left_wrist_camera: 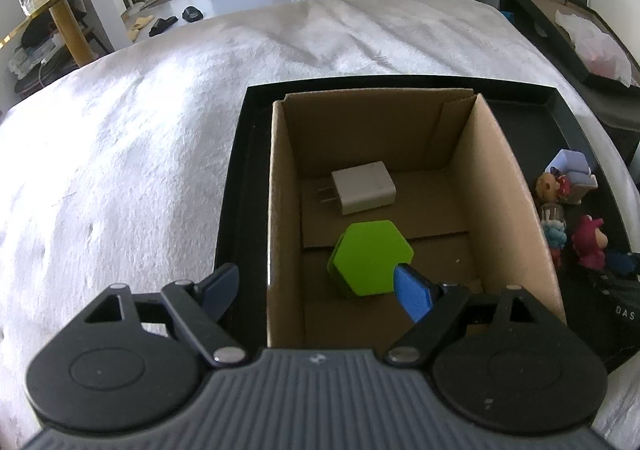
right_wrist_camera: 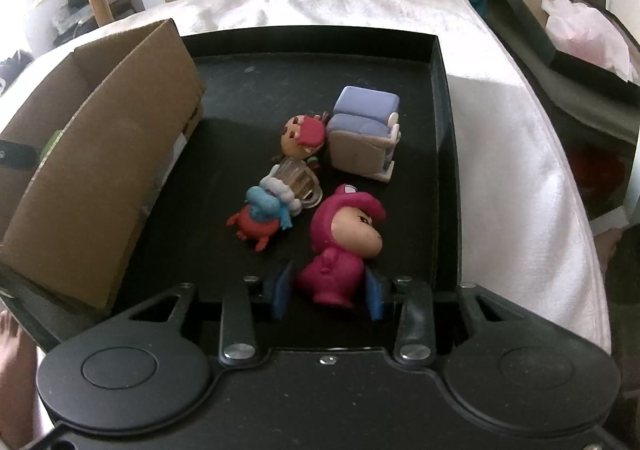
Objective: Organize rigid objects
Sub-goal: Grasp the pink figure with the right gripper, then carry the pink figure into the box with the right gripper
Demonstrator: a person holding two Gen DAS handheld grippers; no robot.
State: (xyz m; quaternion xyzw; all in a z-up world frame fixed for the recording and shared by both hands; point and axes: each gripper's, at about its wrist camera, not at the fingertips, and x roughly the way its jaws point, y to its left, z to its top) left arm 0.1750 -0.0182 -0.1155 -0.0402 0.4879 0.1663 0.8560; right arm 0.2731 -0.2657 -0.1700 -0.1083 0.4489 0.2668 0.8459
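Note:
A cardboard box (left_wrist_camera: 496,186) stands in a black tray (left_wrist_camera: 236,178) on a white bedspread. Inside lie a white charger (left_wrist_camera: 363,187) and a green hexagon (left_wrist_camera: 370,256). My left gripper (left_wrist_camera: 320,290) is open above the box's near edge, one finger outside the box and one inside by the hexagon. In the right wrist view, my right gripper (right_wrist_camera: 330,294) has its blue fingers on both sides of a pink hooded figurine (right_wrist_camera: 340,246) lying in the tray (right_wrist_camera: 440,98); whether they press it I cannot tell. The box (right_wrist_camera: 112,170) stands to the left.
Other toys lie in the tray: a red and blue crab figure (right_wrist_camera: 260,218), a clear mug toy (right_wrist_camera: 298,180), a red-haired head figure (right_wrist_camera: 304,134) and a purple armchair toy (right_wrist_camera: 364,130). Dark boxes (right_wrist_camera: 568,34) sit on the right, and a gold-edged table (left_wrist_camera: 60,10) at far left.

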